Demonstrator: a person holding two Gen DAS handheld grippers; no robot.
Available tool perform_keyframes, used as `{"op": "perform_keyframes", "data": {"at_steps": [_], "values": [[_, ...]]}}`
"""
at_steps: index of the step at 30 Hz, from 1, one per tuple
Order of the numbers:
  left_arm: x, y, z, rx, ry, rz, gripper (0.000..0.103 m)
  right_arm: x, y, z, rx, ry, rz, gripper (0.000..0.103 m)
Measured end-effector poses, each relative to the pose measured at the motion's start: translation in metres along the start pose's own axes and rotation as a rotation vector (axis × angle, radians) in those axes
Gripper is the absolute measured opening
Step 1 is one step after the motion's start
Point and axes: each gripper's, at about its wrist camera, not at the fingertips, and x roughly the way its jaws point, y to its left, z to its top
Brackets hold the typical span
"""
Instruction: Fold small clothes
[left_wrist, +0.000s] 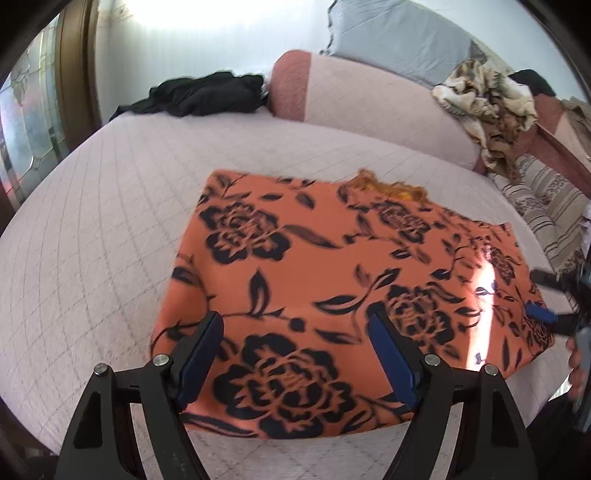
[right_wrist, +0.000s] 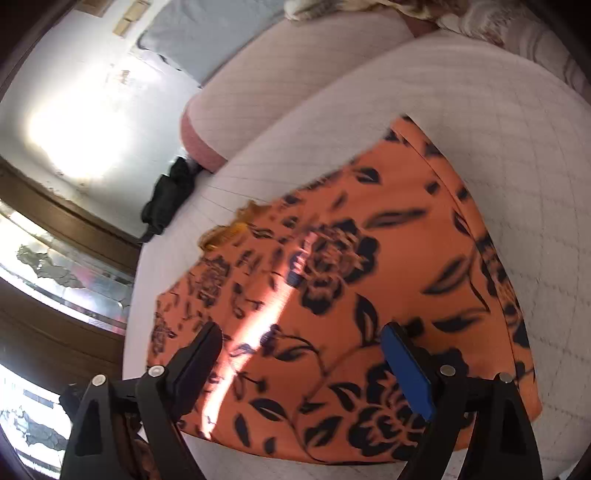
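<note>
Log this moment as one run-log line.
garment: orange floral cloth folded flat on quilted bed | left hand-held gripper: open, empty | right hand-held gripper: open, empty | step: cloth released

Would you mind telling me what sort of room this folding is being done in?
Most likely a bedroom: the orange cloth with black flowers lies on a pale quilted bedspread, with a long pink bolster and a grey pillow at its far edge, and loose black clothing nearby.
</note>
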Motion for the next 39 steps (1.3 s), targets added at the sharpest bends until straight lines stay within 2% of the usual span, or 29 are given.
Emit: {"op": "perform_keyframes", "data": {"at_steps": [2, 4, 9, 10, 12, 13, 15, 19, 22, 23, 25, 28, 33, 39], "values": [[0.006, 0.006, -0.002, -0.011, 0.03, 0.006, 0.081, -0.001, -0.023, -0.009, 0.052, -0.045, 0.068, 0.09], [0.001, 0.006, -0.003, -0.003, 0.011, 0.011, 0.081, -0.008, -0.018, -0.008, 0.105, -0.049, 0.039, 0.09], [-0.004, 0.006, -0.005, -0.001, 0.0, -0.003, 0.081, -0.023, 0.022, -0.006, -0.021, -0.053, 0.03, 0.09], [-0.003, 0.006, -0.005, -0.005, 0.003, -0.006, 0.081, -0.022, 0.021, -0.006, -0.021, -0.057, 0.007, 0.092], [-0.002, 0.006, -0.005, -0.008, 0.01, -0.009, 0.081, -0.007, -0.001, -0.003, 0.03, -0.017, -0.091, 0.094], [-0.003, 0.006, -0.005, -0.008, 0.009, -0.011, 0.081, -0.002, -0.013, -0.004, 0.082, -0.001, -0.086, 0.094], [-0.007, 0.008, -0.006, -0.006, 0.0, -0.01, 0.081, -0.014, -0.013, -0.005, 0.129, -0.048, -0.06, 0.094], [-0.009, 0.01, -0.004, -0.018, -0.007, -0.014, 0.081, -0.019, 0.008, -0.003, 0.026, -0.04, -0.05, 0.094], [-0.006, 0.011, -0.003, -0.034, 0.003, -0.02, 0.081, -0.001, -0.006, 0.001, 0.068, -0.035, -0.076, 0.095], [-0.005, 0.011, -0.003, -0.033, 0.012, -0.017, 0.081, 0.004, -0.017, 0.001, 0.103, -0.032, -0.041, 0.095], [-0.004, 0.009, -0.003, -0.026, 0.008, -0.007, 0.081, -0.004, -0.01, 0.004, 0.124, -0.05, -0.044, 0.095], [-0.004, 0.006, -0.002, -0.012, 0.002, 0.003, 0.081, -0.023, 0.012, 0.002, 0.072, -0.08, -0.009, 0.095], [-0.003, 0.001, -0.002, 0.003, -0.013, 0.023, 0.081, -0.054, 0.011, -0.024, 0.123, -0.13, 0.058, 0.095], [0.0, -0.007, -0.006, 0.024, -0.028, 0.049, 0.081, -0.056, -0.039, -0.065, 0.287, -0.101, 0.05, 0.095]]}}
